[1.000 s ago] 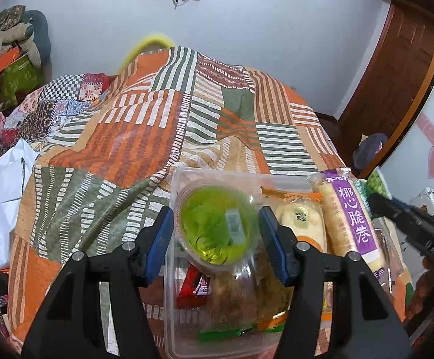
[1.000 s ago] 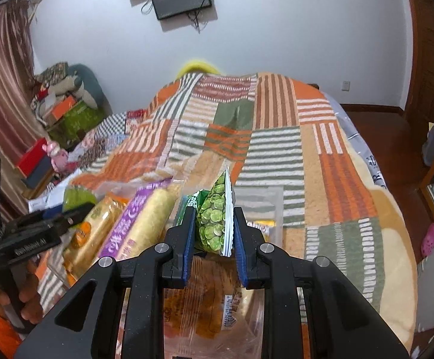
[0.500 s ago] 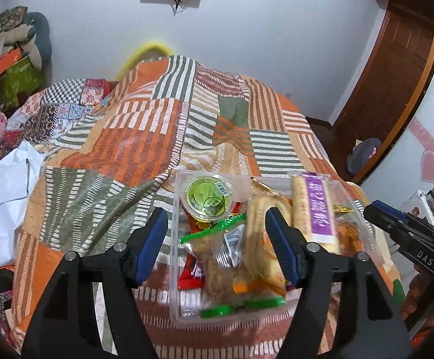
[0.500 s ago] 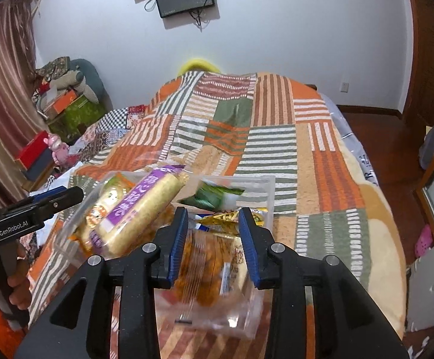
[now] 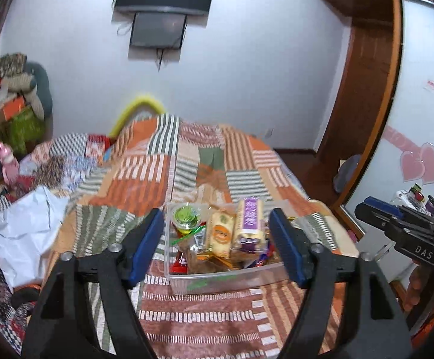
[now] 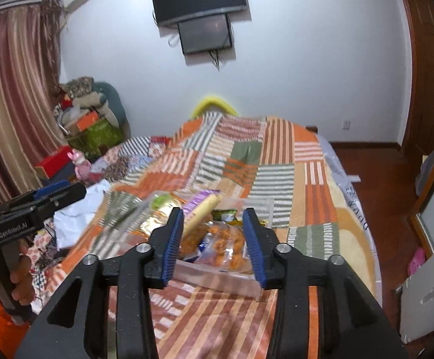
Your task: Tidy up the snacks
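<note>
A clear plastic bin (image 5: 217, 279) full of snacks sits on the bed's patchwork blanket. In it I see a green jelly cup (image 5: 185, 216), an orange-labelled bun pack (image 5: 220, 233), a purple-labelled roll pack (image 5: 250, 220) and red wrappers. My left gripper (image 5: 217, 246) is open and empty, held back above the bin's near side. In the right wrist view the bin (image 6: 217, 281) shows orange fried snacks (image 6: 226, 240), the roll pack (image 6: 200, 212) and a green pea packet (image 6: 224, 214). My right gripper (image 6: 214, 242) is open and empty above the bin.
The striped orange and green blanket (image 5: 187, 161) covers the bed. White paper or cloth (image 5: 22, 227) lies at the left edge. Boxes and cushions (image 6: 91, 116) pile by the far wall. A wooden door frame (image 5: 360, 98) and floor (image 6: 390, 176) are to the right.
My left gripper let go of the green jelly cup in the bin and my right let go of the green pea packet. Both have opened and pulled back from the bin.
</note>
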